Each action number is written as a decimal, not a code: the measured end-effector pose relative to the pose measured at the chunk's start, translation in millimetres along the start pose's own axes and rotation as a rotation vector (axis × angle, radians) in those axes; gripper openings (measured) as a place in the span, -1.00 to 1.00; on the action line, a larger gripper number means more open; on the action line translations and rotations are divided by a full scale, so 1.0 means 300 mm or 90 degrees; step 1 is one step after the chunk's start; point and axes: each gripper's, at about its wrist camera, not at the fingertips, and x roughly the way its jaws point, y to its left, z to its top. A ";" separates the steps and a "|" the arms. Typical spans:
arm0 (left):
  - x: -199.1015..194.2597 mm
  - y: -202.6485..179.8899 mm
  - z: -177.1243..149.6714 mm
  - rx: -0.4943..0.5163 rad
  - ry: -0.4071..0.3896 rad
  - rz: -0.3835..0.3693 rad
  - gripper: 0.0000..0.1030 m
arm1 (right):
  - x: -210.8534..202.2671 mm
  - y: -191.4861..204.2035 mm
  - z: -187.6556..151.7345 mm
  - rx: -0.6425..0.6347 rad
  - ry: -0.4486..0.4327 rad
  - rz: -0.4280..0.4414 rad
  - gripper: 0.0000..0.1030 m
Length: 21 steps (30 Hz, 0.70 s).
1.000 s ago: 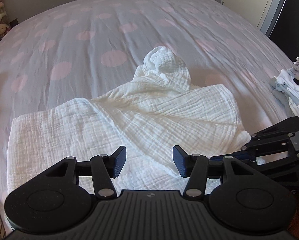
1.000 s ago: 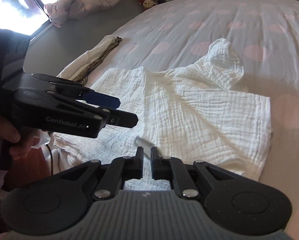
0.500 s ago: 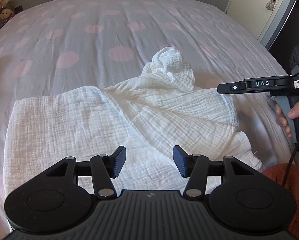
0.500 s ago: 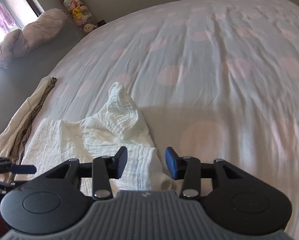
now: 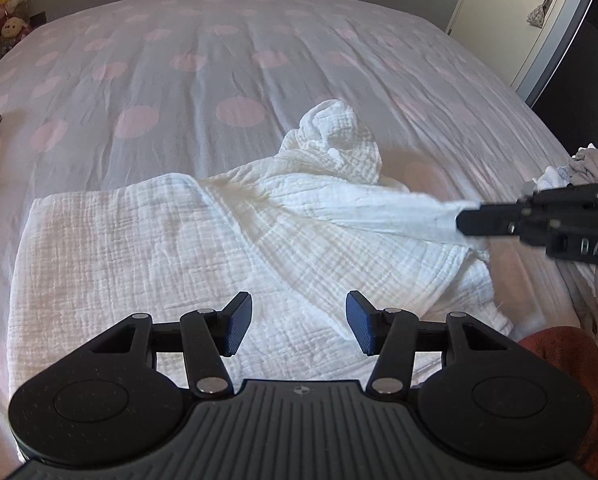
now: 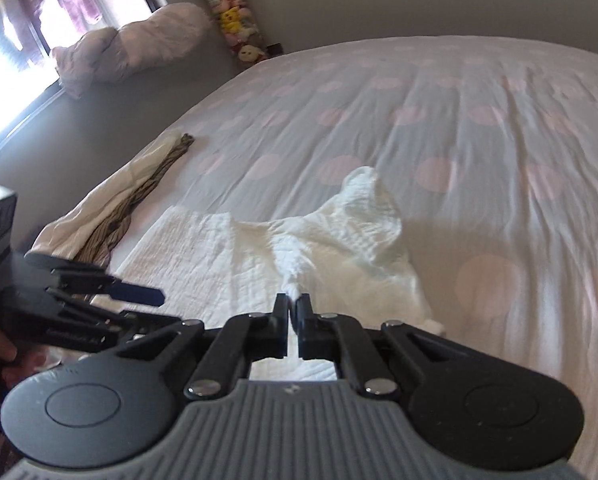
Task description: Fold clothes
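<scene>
Right gripper (image 6: 292, 303): jaws have just snapped closed, and I see them pinched tight on a bunched fold of the white cloth (image 6: 259, 248). From the left wrist camera the same gripper (image 5: 465, 222) comes in from 3 o'clock and pulls that edge of the cloth (image 5: 227, 240) taut and off the bed (image 5: 259, 60). A bit of the hand behind it shows at the 4 o'clock edge, blurred.

Left gripper (image 5: 297, 324): fingers spread wide, nothing between them, above the near part of the cloth. I can't tell whether the tips touch the fabric. In the right wrist view it (image 6: 155, 294) sits at 9 o'clock, 1 blue pad showing.

Cloth position: near edge of the bed, on the pink-dotted sheet (image 6: 459, 140). Left half lies flat and squared off, a peak of bunched fabric stands up at 12 o'clock of the pile, right side lifted toward the clamped jaws.

Other stuff: cream and striped garment (image 6: 111, 216) at 10 o'clock of the cloth in the right view, apart from it. Grey and white clothes pile (image 5: 587, 164) at the bed's right edge, 2 o'clock in the left view. Stuffed toys (image 6: 235, 20) against the far wall, bedding heap (image 6: 131, 48) by the window.
</scene>
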 end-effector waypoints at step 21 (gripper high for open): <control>0.222 0.041 -0.018 0.002 0.087 -0.027 -0.17 | -0.007 0.126 -0.071 -0.108 0.134 -0.011 -0.40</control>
